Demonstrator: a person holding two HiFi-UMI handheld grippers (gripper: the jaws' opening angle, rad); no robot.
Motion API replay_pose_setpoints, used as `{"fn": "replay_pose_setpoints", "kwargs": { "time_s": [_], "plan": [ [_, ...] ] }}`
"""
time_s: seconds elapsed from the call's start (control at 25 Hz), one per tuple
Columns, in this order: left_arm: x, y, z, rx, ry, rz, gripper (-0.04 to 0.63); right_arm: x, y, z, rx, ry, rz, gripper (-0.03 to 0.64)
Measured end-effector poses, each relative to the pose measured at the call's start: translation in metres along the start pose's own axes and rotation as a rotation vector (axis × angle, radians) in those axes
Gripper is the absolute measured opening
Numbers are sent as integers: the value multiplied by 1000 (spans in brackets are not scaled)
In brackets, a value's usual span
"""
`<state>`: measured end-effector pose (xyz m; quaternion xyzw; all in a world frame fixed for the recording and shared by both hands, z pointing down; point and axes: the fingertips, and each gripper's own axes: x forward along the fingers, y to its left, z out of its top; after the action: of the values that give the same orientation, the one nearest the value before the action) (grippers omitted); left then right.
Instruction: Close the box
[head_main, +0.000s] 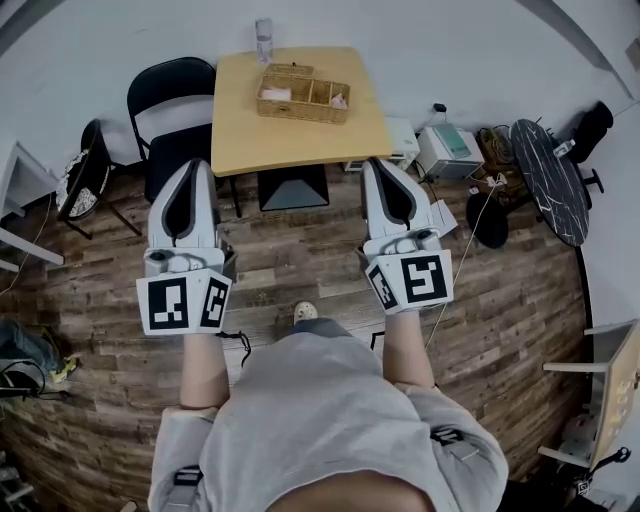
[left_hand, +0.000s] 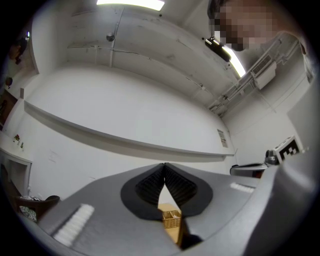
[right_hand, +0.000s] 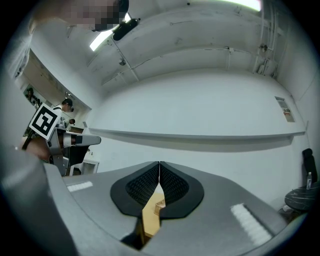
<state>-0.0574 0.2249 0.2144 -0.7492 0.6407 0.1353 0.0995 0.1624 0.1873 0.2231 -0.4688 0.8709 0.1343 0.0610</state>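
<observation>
Box (head_main: 303, 93), compartments showing, on far half of table (head_main: 300, 145), bottle (head_main: 263, 40) just behind; chair (head_main: 170, 110) beside table; left gripper (head_main: 196, 170) and right gripper (head_main: 384, 168) near table's front edge, jaws pressed together, well apart from box.

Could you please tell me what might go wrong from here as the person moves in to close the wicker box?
Both the left gripper and the right gripper are shut and short of the table; arriving shut, they might shove the wicker box rather than grip it.
A bottle stands just beyond the box near the table's far edge; a shove could topple it.
</observation>
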Motion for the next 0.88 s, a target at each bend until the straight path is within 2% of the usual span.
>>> {"fn": "replay_pose_setpoints", "kwargs": {
  "time_s": [0.44,0.88],
  "plan": [
    [78,-13,-19,9,-17,24,58,53,-59,-22,6,-4,39,5],
    [111,-22,-38,37,15,40,58,81,-89,-45,50,-7,69,5]
  ]
}}
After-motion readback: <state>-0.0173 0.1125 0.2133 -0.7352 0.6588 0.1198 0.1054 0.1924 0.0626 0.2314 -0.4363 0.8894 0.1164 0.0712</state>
